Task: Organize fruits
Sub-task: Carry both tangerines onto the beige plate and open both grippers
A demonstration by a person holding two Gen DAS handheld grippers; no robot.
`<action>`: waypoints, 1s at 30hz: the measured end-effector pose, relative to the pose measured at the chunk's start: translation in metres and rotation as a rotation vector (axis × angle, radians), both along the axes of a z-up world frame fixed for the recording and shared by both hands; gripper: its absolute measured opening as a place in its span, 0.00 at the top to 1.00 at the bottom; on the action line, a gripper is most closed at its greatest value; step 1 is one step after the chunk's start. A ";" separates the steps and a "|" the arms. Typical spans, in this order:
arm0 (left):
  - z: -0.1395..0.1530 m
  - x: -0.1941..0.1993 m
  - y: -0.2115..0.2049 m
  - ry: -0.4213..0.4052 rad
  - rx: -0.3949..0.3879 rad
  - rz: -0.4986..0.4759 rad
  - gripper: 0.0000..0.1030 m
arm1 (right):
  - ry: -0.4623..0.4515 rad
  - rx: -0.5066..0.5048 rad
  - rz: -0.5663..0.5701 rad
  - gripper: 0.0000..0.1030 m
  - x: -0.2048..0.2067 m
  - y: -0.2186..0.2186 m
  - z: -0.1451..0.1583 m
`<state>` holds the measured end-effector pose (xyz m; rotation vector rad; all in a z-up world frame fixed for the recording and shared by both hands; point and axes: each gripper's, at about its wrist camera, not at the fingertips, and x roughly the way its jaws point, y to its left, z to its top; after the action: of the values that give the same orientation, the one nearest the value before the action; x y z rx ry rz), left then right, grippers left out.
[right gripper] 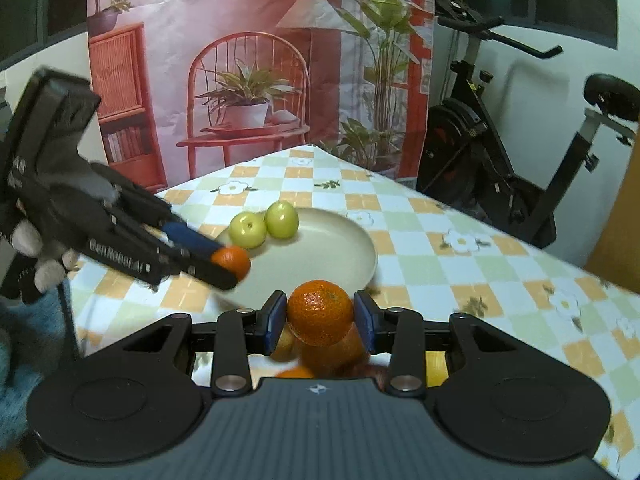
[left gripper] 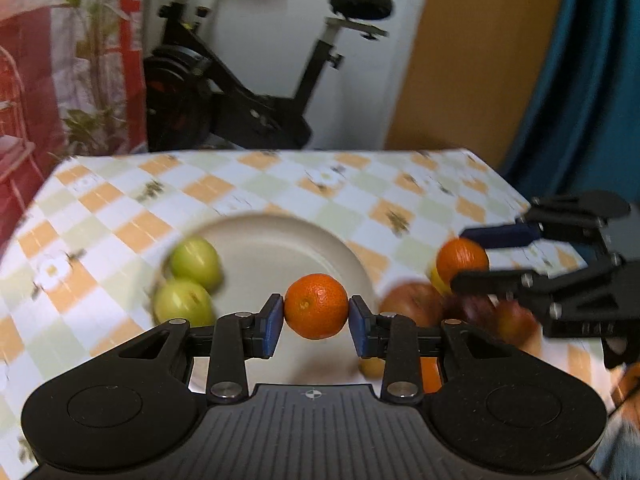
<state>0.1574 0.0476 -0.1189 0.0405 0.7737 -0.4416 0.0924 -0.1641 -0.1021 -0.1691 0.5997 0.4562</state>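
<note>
Two green apples (right gripper: 264, 222) already sit on the plate (right gripper: 340, 256). Each gripper's fingers pinch a mandarin: left (left gripper: 316, 306), right (right gripper: 320, 312). More fruit (left gripper: 412, 304) waits on the tabletop (right gripper: 440, 280).

Tablecloth (right gripper: 420, 236): checks of white, orange, pale green, scattered white flowers with yellow centres. Plate (right gripper: 320, 248): plain cream. Two green apples (right gripper: 264, 224) on it, yellow-green. Tangerine (left gripper: 316, 306) in left gripper (left gripper: 316, 320): bright orange; gripper black, blue pads. Second tangerine (right gripper: 320, 312) in right gripper (right gripper: 320, 320): same orange, same black and blue. Red apples (left gripper: 412, 300) beside plate: red-brown, blurred. Exercise bike (right gripper: 520, 152): black. Backdrop (right gripper: 240, 80): pink-red print, red chair, green plants. Curtain (left gripper: 580, 80): teal.
</note>
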 end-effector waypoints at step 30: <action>-0.030 0.132 -0.007 0.138 0.205 -0.019 0.63 | 0.170 -0.206 -0.009 0.61 0.174 0.063 -0.064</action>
<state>0.2894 0.0403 -0.1485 0.2103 0.9529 -0.3845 0.2661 -0.1010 -0.1665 -0.3254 0.8147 0.4021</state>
